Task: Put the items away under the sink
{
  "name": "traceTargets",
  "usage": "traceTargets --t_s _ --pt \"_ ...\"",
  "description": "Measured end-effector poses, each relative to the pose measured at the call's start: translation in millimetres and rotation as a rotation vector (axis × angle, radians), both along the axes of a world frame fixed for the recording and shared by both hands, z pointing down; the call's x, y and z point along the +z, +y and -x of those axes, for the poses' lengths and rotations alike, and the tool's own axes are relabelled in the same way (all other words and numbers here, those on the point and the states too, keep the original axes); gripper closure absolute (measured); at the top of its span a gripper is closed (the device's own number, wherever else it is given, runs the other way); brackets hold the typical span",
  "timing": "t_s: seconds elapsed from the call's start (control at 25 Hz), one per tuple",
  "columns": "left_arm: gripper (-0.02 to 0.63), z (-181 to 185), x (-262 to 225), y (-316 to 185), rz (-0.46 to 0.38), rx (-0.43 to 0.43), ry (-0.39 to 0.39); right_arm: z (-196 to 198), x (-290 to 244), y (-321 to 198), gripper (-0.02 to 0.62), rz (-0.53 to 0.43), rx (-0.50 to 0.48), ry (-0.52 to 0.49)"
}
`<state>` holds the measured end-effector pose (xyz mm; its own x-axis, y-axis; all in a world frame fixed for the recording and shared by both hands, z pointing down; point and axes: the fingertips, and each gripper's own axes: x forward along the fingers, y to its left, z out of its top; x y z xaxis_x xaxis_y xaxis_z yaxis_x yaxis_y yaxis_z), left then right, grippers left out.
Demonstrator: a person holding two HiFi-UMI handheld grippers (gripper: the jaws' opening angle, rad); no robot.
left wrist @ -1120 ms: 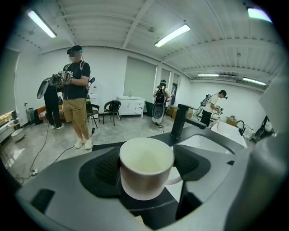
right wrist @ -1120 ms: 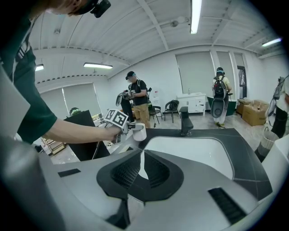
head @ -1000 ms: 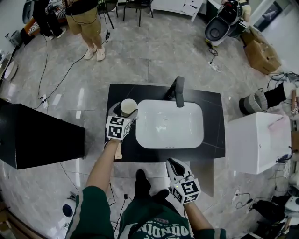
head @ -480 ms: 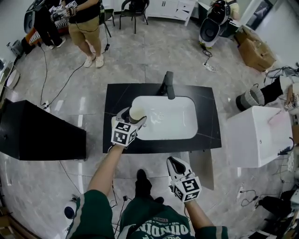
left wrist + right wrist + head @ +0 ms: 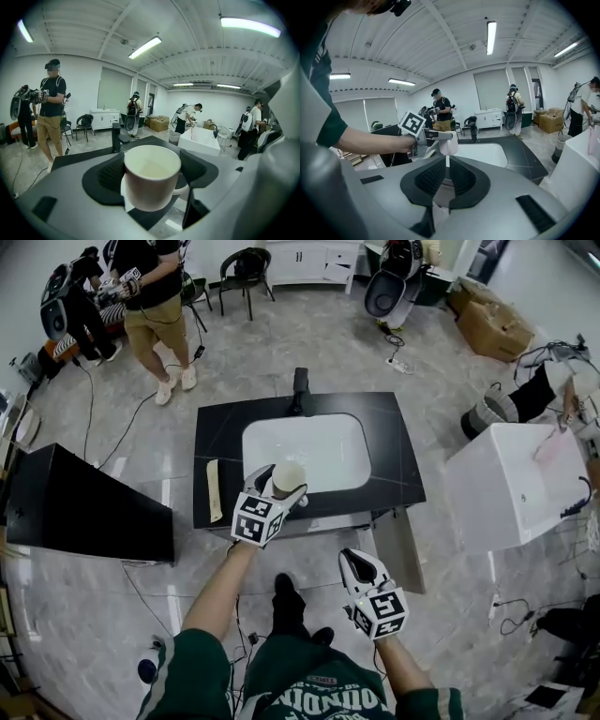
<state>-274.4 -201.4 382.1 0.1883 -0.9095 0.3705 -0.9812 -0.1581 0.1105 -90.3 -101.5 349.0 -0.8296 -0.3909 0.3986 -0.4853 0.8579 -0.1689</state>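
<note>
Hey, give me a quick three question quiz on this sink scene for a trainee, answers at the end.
1. True or false: the left tool is shut on an upright mug.
2. The right tool's jaws are: A) wide apart, B) together with nothing between them, C) clamped on a sponge.
3. Fill in: the faucet and the countertop are both ____ in colour.

Key: 1 true; 2 B; 3 black.
</note>
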Motion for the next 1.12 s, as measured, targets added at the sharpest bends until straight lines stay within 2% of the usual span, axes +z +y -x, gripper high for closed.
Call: traceTargets --t_s 0.44,0.64,0.88,1.12 --pt "0.224 -204 9 66 0.017 0.183 0.005 -152 6 55 0.551 0.005 0.1 -0.036" --pt "0.225 -277 28 79 0.032 0.26 -0.027 -207 10 59 0.551 0.013 0.162 -0.05" --pt "0.225 -331 66 73 0.052 0.356 -0.002 -232 33 43 0.551 0.019 0.22 -0.051" --pt "0.225 -360 129 55 0.051 0.45 0.012 -239 85 21 0.551 0.027 0.225 -0.061"
